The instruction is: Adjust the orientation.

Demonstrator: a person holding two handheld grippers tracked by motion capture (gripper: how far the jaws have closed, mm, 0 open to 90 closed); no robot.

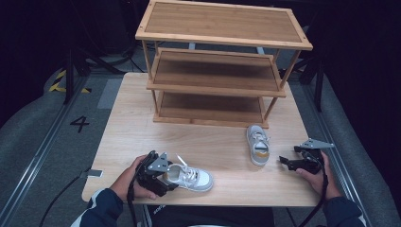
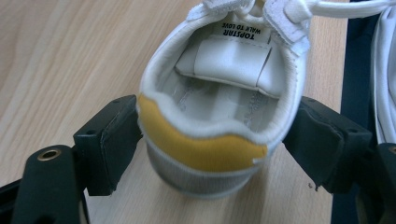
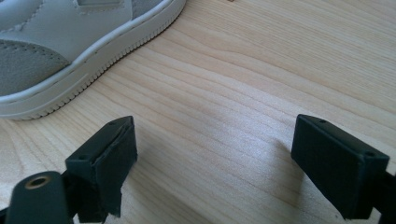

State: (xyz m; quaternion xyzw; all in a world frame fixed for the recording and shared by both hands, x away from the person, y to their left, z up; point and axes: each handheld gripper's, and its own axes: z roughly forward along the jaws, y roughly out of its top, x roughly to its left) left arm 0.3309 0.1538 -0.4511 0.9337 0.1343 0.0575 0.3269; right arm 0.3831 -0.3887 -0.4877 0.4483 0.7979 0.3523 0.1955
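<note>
The near shoe lies on its sole at the table's front edge, its yellow-backed heel clamped between the left gripper's fingers. The left gripper view shows a printed insole label. Right of the second shoe, the right gripper rests with fingers wide apart, nothing between them.

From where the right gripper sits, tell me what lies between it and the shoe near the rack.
Nothing visible does. The right gripper rests open on the table, and bare wood lies between its jaws and the shoe near the rack. The other shoe lies clear of that path, at the left gripper.
</note>
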